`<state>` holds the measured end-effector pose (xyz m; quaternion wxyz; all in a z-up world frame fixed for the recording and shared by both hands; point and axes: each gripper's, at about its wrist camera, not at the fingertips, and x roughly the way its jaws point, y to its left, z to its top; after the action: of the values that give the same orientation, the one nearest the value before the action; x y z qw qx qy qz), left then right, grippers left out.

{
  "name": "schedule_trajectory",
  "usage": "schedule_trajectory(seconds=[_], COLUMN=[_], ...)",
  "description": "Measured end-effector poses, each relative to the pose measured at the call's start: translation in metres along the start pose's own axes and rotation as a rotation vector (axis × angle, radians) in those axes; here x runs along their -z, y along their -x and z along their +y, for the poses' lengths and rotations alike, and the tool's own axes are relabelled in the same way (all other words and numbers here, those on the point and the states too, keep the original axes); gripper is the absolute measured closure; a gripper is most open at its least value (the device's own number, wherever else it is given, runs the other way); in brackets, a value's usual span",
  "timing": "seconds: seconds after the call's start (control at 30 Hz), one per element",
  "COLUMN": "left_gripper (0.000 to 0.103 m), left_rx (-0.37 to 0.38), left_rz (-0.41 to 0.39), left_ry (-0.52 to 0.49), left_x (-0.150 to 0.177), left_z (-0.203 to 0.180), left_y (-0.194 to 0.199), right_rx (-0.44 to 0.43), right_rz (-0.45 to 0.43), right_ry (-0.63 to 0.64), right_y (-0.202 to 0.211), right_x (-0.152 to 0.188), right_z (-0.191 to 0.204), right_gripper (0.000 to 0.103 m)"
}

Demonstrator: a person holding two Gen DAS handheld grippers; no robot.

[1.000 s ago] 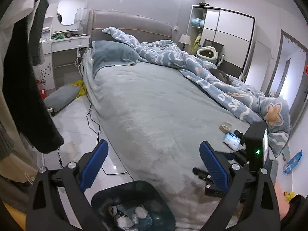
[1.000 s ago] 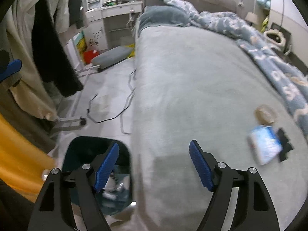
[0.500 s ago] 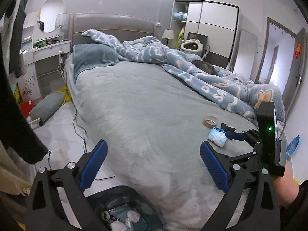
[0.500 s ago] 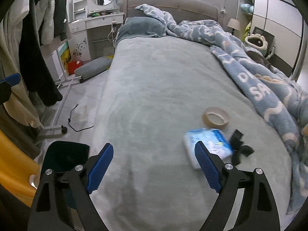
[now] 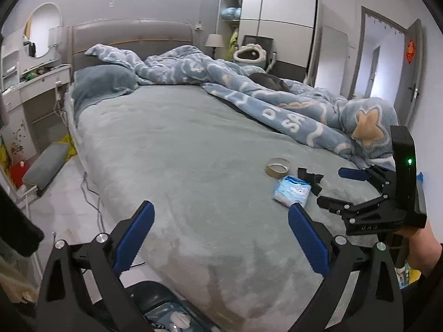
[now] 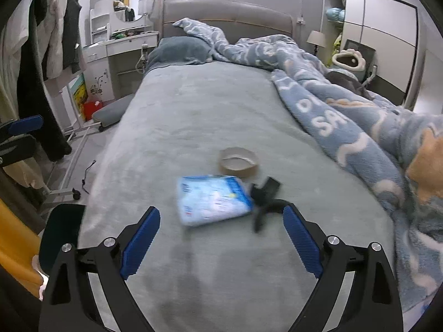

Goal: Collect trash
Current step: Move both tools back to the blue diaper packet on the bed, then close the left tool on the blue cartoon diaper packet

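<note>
A blue and white tissue pack (image 6: 213,199) lies on the grey bed near its foot; it also shows in the left wrist view (image 5: 292,192). Beside it lie a roll of brown tape (image 6: 239,161) and a crumpled black scrap (image 6: 265,196). My right gripper (image 6: 221,238) is open and empty, just short of the pack. My left gripper (image 5: 218,238) is open and empty over the bed's foot corner. A dark bin (image 5: 166,312) with white crumpled trash stands below it on the floor; its rim shows in the right wrist view (image 6: 59,235).
A blue patterned blanket (image 6: 360,127) is heaped along the bed's right side. Hanging clothes (image 6: 41,55) and a rolling rack stand left of the bed. A grey cushion (image 5: 44,166) and a cable lie on the floor. A dresser stands by the headboard.
Both grippers have swung right from the bin toward the bed. The right gripper has come closer to the tissue pack. Both stay open.
</note>
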<state>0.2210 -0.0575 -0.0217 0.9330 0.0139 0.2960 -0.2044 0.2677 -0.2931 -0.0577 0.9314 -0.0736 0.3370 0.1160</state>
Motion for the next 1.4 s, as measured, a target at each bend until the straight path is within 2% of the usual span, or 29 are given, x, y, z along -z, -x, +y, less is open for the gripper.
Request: schedule_trajectory(seconds=[0.3, 0.4, 0.57, 0.73, 0.9, 0.97, 1.1, 1.2, 1.27, 1.33, 1.4], left_gripper=[0.004, 0.004, 0.004, 0.004, 0.004, 0.004, 0.004, 0.004, 0.004, 0.004, 0.004], left_rx=[0.074, 0.094, 0.177, 0.212, 0.242, 0.247, 0.261, 0.264, 0.259, 0.263, 0.264], left_rz=[0.040, 0.062, 0.107, 0.139, 0.162, 0.164, 0.161, 0.160, 0.159, 0.160, 0.163], left_ry=[-0.055, -0.109, -0.126, -0.184, -0.196, -0.203, -0.209, -0.213, -0.217, -0.214, -0.207], left_x=[0.003, 0.007, 0.009, 0.013, 0.015, 0.014, 0.010, 0.007, 0.006, 0.005, 0.004], left_z=[-0.023, -0.030, -0.034, -0.043, -0.048, -0.051, -0.058, -0.064, -0.067, -0.069, -0.071], left_y=[-0.034, -0.049, -0.073, -0.086, -0.100, -0.105, -0.112, -0.117, -0.120, -0.124, -0.129], right_rx=[0.020, 0.015, -0.017, -0.047, -0.063, -0.075, -0.107, -0.131, -0.145, -0.145, -0.152], right_rz=[0.013, 0.022, 0.020, 0.026, 0.037, 0.043, 0.061, 0.076, 0.083, 0.080, 0.073], right_ry=[-0.010, 0.003, 0.012, 0.052, 0.057, 0.060, 0.064, 0.073, 0.078, 0.075, 0.067], right_y=[-0.006, -0.009, -0.016, -0.026, -0.034, -0.037, -0.045, -0.050, -0.052, -0.049, -0.047], right_x=[0.015, 0.019, 0.019, 0.016, 0.012, 0.011, 0.011, 0.013, 0.014, 0.014, 0.014], right_z=[-0.042, -0.048, -0.055, -0.053, -0.055, -0.056, -0.058, -0.058, -0.056, -0.056, -0.058], right_gripper=[0.011, 0.011, 0.011, 0.011, 0.012, 0.022, 0.028, 0.038, 0.048, 0.054, 0.054])
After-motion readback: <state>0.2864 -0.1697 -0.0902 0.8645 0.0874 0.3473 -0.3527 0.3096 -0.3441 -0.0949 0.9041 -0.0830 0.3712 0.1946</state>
